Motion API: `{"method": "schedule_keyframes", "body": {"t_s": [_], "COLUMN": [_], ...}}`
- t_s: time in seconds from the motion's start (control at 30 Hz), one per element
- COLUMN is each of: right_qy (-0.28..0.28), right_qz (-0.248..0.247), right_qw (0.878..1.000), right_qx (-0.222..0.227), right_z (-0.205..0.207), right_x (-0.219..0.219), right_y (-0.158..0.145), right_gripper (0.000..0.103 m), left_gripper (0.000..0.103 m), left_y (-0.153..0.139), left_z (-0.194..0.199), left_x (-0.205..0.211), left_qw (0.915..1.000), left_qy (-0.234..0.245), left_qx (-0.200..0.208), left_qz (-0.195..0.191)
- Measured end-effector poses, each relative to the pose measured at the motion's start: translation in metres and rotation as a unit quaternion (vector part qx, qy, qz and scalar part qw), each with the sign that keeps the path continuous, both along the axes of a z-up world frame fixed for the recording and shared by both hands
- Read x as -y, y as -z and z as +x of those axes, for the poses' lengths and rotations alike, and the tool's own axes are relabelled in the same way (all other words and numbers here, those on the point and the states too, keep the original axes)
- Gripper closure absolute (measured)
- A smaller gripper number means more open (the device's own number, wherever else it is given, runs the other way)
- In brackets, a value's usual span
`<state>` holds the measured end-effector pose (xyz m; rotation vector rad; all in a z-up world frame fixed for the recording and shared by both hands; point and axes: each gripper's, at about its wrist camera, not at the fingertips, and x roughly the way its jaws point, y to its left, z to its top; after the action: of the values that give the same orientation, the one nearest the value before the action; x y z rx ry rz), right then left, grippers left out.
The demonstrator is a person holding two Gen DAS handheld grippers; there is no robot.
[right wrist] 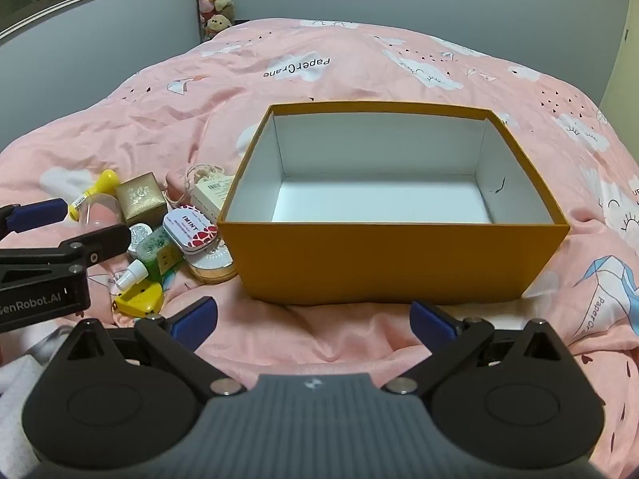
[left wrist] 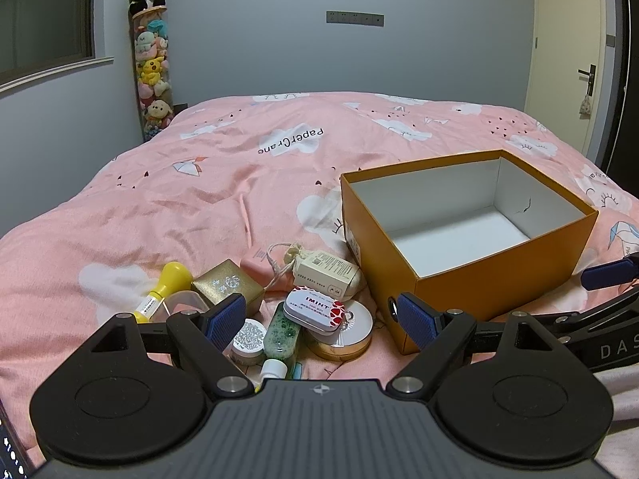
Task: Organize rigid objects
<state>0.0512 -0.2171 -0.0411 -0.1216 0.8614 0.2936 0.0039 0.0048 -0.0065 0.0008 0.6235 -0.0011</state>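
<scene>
Both pairs of fingers stand wide apart with nothing between them: your left gripper (left wrist: 321,321) hangs over the heap of small items, your right gripper (right wrist: 313,321) over bare pink bedspread (right wrist: 359,60) just in front of the orange box (right wrist: 393,257). From the left wrist you see the heap close: a white IMINT tin (left wrist: 315,308) lying on a round gold compact (left wrist: 345,337), a gold cube box (left wrist: 227,285), a yellow-capped bottle (left wrist: 165,285) and a green bottle (left wrist: 281,333), all just left of the box. Only the right wrist shows you the box's whole white floor, and a flat yellow case (right wrist: 139,298) at the heap's near edge, hidden from the left camera.
</scene>
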Motion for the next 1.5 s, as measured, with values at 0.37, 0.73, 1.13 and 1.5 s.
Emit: {"method": "schedule_keyframes", "body": {"t_s": [0.37,0.73,1.13,1.5], "right_qy": [0.000,0.008,-0.041,-0.155], "right_qz": [0.002,0.003,-0.047,-0.108], "right_qw": [1.000,1.000,0.998,0.980], "right_qx": [-0.001,-0.004,0.010,0.062], "right_z": [0.001,0.004,0.004,0.019], "right_x": [0.000,0.001,-0.016,-0.045], "right_y": [0.001,0.005,0.005,-0.015], "right_gripper": [0.002,0.002,0.003,0.031], "left_gripper": [0.003,0.003,0.008,0.012], "left_y": [0.002,0.002,0.003,-0.010], "left_z": [0.000,0.000,0.000,0.010], "left_x": [-0.001,-0.001,0.000,-0.010], "left_qw": [1.0000,1.0000,1.0000,0.9997], "left_qy": [0.000,0.000,0.008,0.023], "left_qx": [-0.002,-0.003,0.004,0.006], "left_qz": [0.001,0.000,-0.002,0.006]}}
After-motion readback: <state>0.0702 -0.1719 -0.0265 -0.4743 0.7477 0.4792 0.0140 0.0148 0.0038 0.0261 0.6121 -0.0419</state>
